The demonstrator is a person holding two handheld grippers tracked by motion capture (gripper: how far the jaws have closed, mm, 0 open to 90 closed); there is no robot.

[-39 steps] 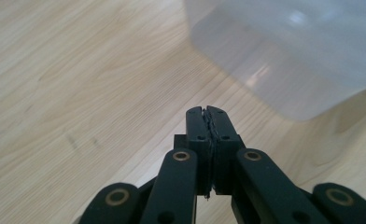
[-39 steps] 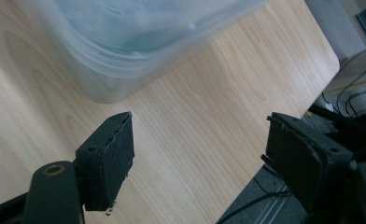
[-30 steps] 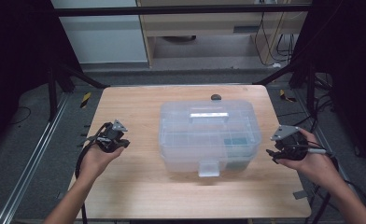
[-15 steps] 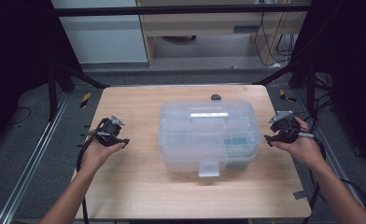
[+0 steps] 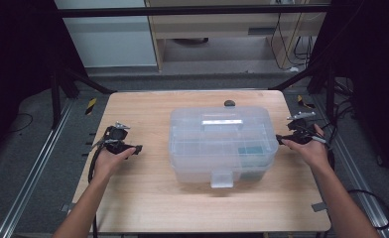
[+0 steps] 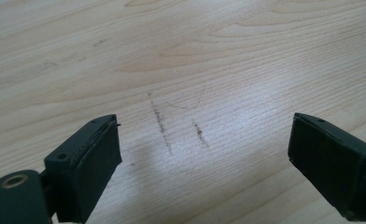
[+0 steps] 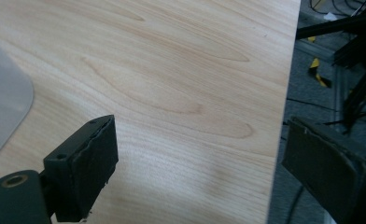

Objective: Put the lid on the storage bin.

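A clear plastic organizer box [image 5: 221,144] with a handle on its lid and a front latch sits shut in the middle of the wooden table [image 5: 148,198]. My left gripper [image 5: 133,148] is held to the box's left, apart from it, jaws wide open over bare scuffed wood [image 6: 181,126]. My right gripper [image 5: 281,140] hovers by the box's right side, near the table's right edge, also open and holding nothing. In the right gripper view a corner of the box [image 7: 3,112] shows at the left, and the table edge [image 7: 284,116] runs between the jaws.
A small dark round object [image 5: 229,103] lies on the table just behind the box. Black frame posts and cables stand on the floor to the right [image 5: 341,99]. A cabinet [image 5: 222,29] stands beyond the table's far edge.
My right gripper has moved away from me and inward toward the box's right side. My left gripper has shifted slightly forward and its jaws point more toward the box.
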